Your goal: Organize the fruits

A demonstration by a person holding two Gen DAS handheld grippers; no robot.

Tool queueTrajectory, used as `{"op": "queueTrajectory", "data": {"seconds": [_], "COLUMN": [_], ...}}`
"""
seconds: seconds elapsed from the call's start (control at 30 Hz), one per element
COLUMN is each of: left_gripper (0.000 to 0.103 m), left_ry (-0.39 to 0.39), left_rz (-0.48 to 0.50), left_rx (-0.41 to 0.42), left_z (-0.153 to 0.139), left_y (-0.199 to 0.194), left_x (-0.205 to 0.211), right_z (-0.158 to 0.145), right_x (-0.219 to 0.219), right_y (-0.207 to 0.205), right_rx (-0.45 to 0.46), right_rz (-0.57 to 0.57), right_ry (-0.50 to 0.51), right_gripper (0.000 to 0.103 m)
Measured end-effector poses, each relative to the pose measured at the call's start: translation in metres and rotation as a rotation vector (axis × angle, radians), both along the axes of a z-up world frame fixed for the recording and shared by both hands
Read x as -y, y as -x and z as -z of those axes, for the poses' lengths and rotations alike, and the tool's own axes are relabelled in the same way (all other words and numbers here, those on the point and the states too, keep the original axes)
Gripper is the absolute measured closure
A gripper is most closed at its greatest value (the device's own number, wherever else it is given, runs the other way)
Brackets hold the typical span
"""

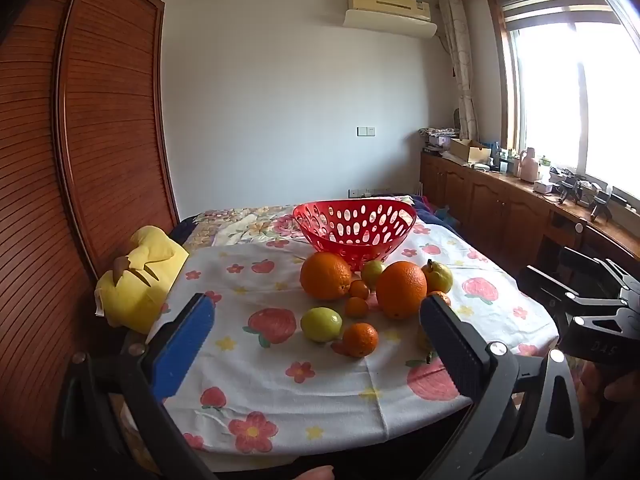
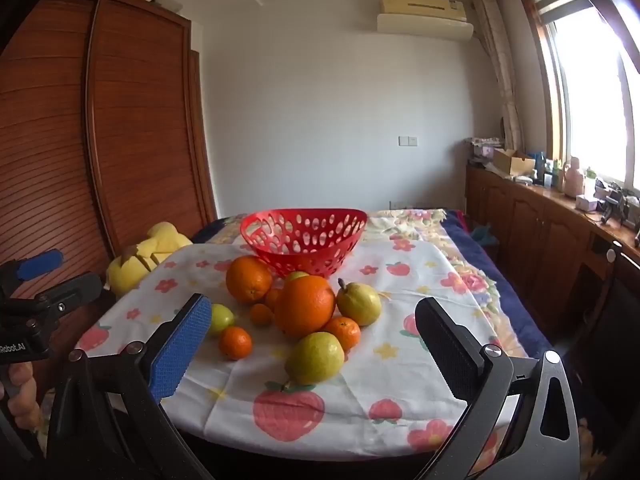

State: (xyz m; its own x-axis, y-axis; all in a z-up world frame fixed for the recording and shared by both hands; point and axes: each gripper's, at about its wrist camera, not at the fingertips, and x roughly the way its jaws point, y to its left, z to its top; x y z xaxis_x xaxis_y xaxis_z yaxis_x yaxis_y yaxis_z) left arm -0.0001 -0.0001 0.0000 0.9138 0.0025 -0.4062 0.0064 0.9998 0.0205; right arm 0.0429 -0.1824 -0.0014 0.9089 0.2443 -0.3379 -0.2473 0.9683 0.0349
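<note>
A red perforated plastic basket (image 2: pixel 304 240) stands with nothing visible in it on a table under a white cloth printed with strawberries and flowers (image 2: pixel 384 368), with the fruit heaped on the cloth just in front of it. 2 large round oranges (image 2: pixel 305 306) dominate the pile; the farther one (image 2: pixel 248 279) sits close against the basket's near wall. Around them lie several small tangerines (image 2: pixel 235 343), a yellow-green pear with its stem up (image 2: pixel 359 304) and a second pear lying stem toward the camera (image 2: pixel 315 358). A green fruit behind the big orange is mostly hidden. From the left wrist view, a round yellow-green fruit (image 1: pixel 321 324) lies in the open, while the nearest pear is cut off behind the black finger pad (image 1: pixel 452 350).

The left gripper (image 1: pixel 316 344) and the right gripper (image 2: pixel 312 350) both hover above the table's near edge, jaws spread wide and holding nothing. A soft yellow plush toy (image 1: pixel 140 280) slumps at the table's left side against a brown slatted wooden wardrobe (image 1: pixel 100 140). The bright window (image 1: pixel 580 100) washes out everything beyond the glass.
</note>
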Motion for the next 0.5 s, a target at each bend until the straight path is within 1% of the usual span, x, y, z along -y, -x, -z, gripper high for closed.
{"op": "queueTrajectory", "data": {"seconds": [0.5], "left_gripper": [0.000], "left_ry": [0.001], "left_rz": [0.000], "left_rx": [0.004], "left_z": [0.0006], "left_y": [-0.0006], "left_x": [0.0000], "right_z": [0.0006], "right_x": [-0.0008], "right_y": [0.0001], "right_rx": [0.000], "right_rz": [-0.001], "right_ry": [0.004], "right_gripper": [0.000]}}
